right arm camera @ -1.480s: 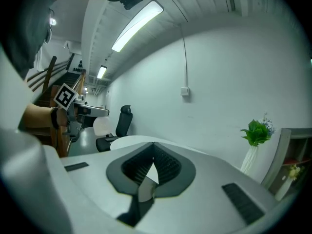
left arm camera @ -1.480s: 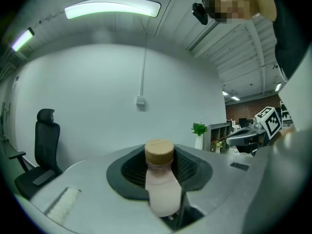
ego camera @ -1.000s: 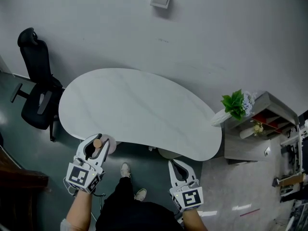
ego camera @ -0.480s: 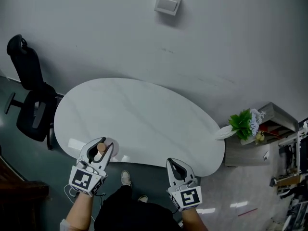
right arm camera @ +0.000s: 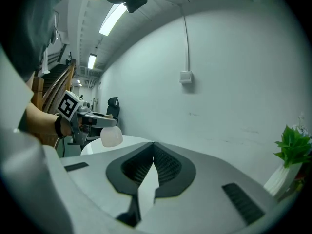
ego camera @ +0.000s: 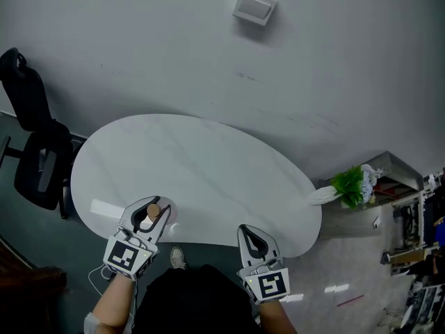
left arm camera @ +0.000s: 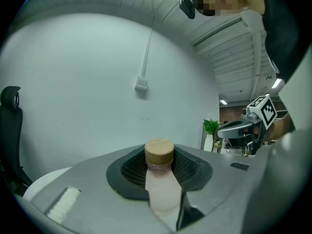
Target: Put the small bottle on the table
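The small bottle point(ego camera: 152, 212), pale and translucent with a round wooden cap, is held upright between the jaws of my left gripper point(ego camera: 149, 207), which is shut on its neck, over the near left edge of the white kidney-shaped table point(ego camera: 208, 165). In the left gripper view the bottle point(left arm camera: 161, 184) fills the gap between the dark pads point(left arm camera: 191, 167). My right gripper point(ego camera: 249, 231) hovers at the table's near edge, to the right, shut with nothing in it. In the right gripper view its jaws point(right arm camera: 153, 150) meet, and the bottle point(right arm camera: 111, 136) shows at the left.
A black office chair point(ego camera: 31, 152) stands left of the table. A green plant in a white vase point(ego camera: 350, 185) and a shelf unit point(ego camera: 402, 181) are at the right end. A grey wall with a switch box point(ego camera: 255, 7) runs behind the table.
Both grippers have moved forward to the table. The left one, still shut on the bottle, went from in front of the table's edge to over its near rim.
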`<state>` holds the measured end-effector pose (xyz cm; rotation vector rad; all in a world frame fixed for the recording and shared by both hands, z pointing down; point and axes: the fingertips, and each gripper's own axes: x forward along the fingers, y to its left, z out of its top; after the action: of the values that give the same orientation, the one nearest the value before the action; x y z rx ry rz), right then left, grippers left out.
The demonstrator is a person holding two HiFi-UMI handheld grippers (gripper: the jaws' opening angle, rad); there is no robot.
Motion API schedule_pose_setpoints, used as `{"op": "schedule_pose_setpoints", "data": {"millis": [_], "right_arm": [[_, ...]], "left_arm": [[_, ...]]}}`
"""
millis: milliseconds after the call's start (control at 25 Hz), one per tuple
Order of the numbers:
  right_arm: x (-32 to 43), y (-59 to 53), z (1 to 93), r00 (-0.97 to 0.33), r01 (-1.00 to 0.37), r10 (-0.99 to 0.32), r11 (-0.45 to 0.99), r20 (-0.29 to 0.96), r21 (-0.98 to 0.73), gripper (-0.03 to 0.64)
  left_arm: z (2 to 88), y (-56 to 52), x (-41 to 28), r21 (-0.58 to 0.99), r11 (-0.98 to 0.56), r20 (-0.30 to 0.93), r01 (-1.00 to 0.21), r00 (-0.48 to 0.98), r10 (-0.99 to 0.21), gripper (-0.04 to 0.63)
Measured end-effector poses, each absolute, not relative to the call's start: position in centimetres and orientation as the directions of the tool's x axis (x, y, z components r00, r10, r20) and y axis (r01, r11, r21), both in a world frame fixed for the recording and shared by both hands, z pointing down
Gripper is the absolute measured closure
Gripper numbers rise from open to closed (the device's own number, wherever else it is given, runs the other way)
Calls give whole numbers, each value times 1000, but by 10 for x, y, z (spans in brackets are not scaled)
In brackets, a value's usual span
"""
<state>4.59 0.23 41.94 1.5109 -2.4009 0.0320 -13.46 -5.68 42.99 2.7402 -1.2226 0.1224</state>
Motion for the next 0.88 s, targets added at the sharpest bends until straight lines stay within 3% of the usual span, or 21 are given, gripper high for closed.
{"op": "schedule_pose_setpoints", "data": {"millis": [880], "right_arm": [[93, -46, 430, -437, -872, -864, 475, 248, 119, 611]], "left_arm": [[410, -58, -91, 71, -633, 113, -770, 637, -762, 479]]}}
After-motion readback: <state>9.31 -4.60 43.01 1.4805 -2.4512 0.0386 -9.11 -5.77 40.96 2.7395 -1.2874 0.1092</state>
